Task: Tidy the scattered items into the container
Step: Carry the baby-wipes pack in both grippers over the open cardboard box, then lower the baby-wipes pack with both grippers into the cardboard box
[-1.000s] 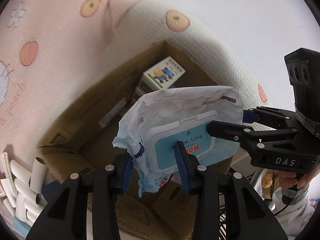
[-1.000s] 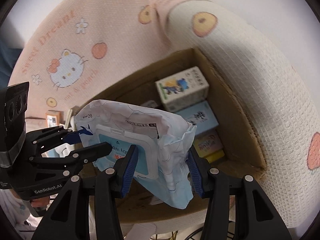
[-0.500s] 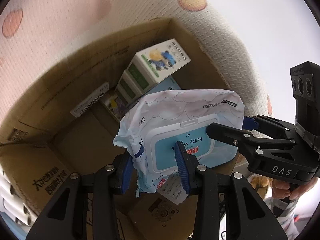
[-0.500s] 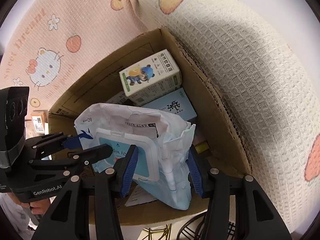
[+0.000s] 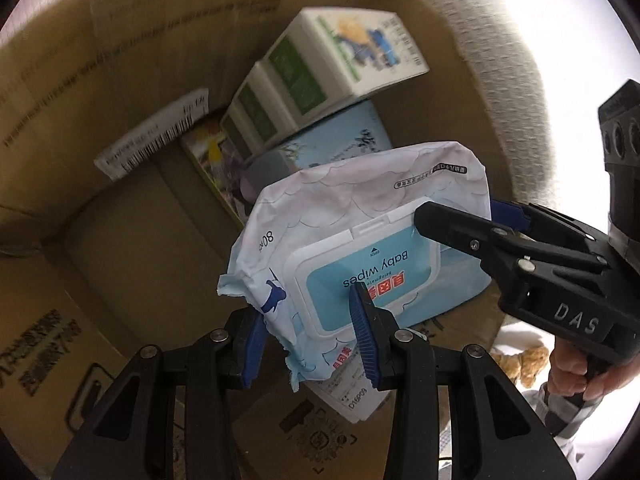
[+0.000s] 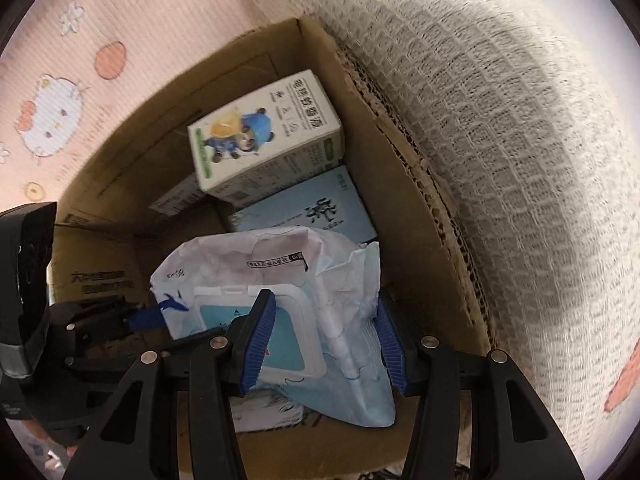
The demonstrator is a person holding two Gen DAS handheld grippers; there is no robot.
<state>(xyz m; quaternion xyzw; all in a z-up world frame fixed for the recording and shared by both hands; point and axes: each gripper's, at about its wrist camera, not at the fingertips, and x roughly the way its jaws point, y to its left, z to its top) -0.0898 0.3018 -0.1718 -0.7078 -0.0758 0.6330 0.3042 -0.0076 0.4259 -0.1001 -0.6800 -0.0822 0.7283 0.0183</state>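
A: From the left wrist we see our left tool pinching the near end of the wipes pack, with the right tool clamped on its far end. The pack hangs inside the cardboard box, above its floor. If one tool lets go first, we judge the soft pack could swing and knock the green-and-white carton off its stack.

B: From the right wrist our right tool grips the crumpled side seam, and the left tool holds the other end. The pack looks soft, pale blue, with a white flip lid. It sits close to the blue tissue box; we could snag it there.
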